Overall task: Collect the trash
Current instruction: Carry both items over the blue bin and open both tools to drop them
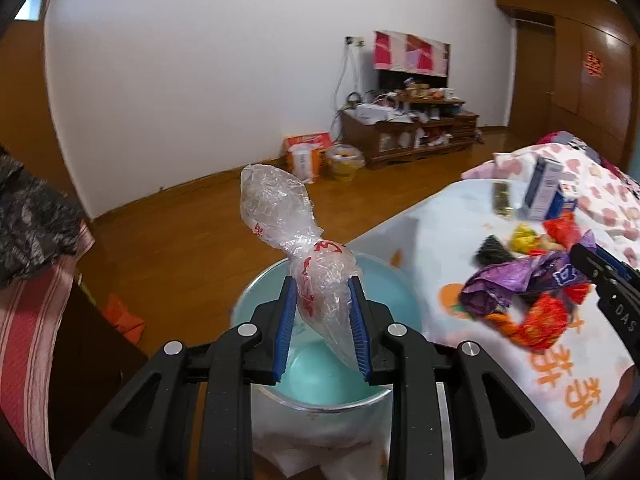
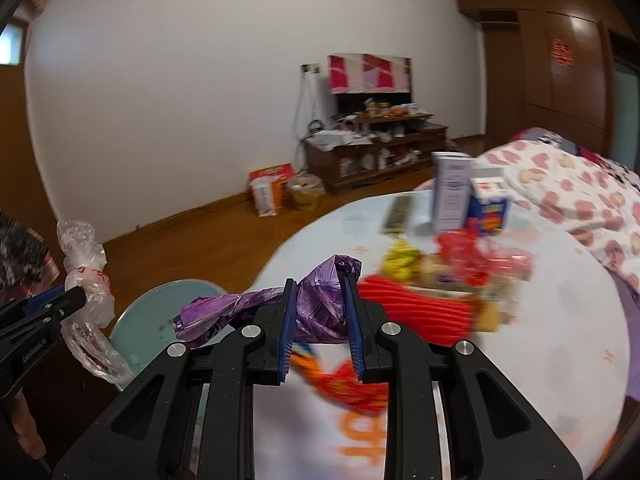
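Note:
My left gripper (image 1: 323, 286) is shut on a clear plastic bag with red print (image 1: 292, 232) and holds it over a light blue bin (image 1: 396, 280) beside the bed. The bag (image 2: 86, 276) and the bin (image 2: 160, 320) also show at the left of the right wrist view. My right gripper (image 2: 318, 280) is shut on a crumpled purple wrapper (image 2: 316, 308) above the bed's edge. The wrapper (image 1: 516, 280) also shows in the left wrist view. More trash lies on the bed: a red ribbed wrapper (image 2: 420, 312), a yellow wrapper (image 2: 400, 264) and red plastic (image 2: 464, 252).
A white carton (image 2: 450, 192) and a small blue carton (image 2: 488, 208) stand on the bed sheet (image 2: 560, 340). A heart-print quilt (image 2: 580, 192) lies at the right. A wooden TV cabinet (image 2: 376, 156) stands against the far wall, across wooden floor (image 1: 192, 240).

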Demonstrator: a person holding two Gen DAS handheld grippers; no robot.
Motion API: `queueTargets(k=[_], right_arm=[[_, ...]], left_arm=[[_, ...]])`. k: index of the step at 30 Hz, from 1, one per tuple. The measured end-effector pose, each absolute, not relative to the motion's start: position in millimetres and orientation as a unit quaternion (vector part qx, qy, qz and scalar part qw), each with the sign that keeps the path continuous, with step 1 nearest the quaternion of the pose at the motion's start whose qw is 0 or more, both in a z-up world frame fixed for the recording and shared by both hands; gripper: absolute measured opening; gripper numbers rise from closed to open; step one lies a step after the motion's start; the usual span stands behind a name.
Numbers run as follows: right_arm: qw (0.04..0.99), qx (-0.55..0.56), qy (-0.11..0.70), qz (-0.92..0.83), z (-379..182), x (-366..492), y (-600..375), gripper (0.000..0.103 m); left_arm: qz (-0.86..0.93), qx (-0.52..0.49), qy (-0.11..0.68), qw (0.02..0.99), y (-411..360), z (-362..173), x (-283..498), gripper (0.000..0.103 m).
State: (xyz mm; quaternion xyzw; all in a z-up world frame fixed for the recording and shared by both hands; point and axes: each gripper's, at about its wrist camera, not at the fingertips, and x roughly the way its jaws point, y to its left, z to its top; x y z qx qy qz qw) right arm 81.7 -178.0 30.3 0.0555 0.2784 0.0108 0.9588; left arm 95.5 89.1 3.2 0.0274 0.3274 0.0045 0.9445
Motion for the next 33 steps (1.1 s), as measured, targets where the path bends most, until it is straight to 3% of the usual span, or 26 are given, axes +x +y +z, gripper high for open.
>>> queueTargets(k=[18,23,26,30,33], right_arm=[[0.931,0.008,0.353,0.095,-26,144,-73,0.025],[0.915,0.028,0.384,0.121,-38,156,-65,0.031],[0.912,0.034,0.388,0.128,-38,157,-64,0.04],[0.915,0.036,0.38,0.129,-33,156,-67,0.047],[0.919,0.042,0.372,0.123,-25,155,-75,0.048]], left_arm=[[0.024,0.03,0.394,0.918,124,-57,120,0.028],[0.024,0.028,0.408,0.912,127,-69,127,0.028],[0.025,0.036,0.409,0.911,126,-73,130,0.038],[0.029,0.038,0.401,0.915,125,-72,131,0.061],[0.038,0.039,0.396,0.917,124,-68,129,0.065]])
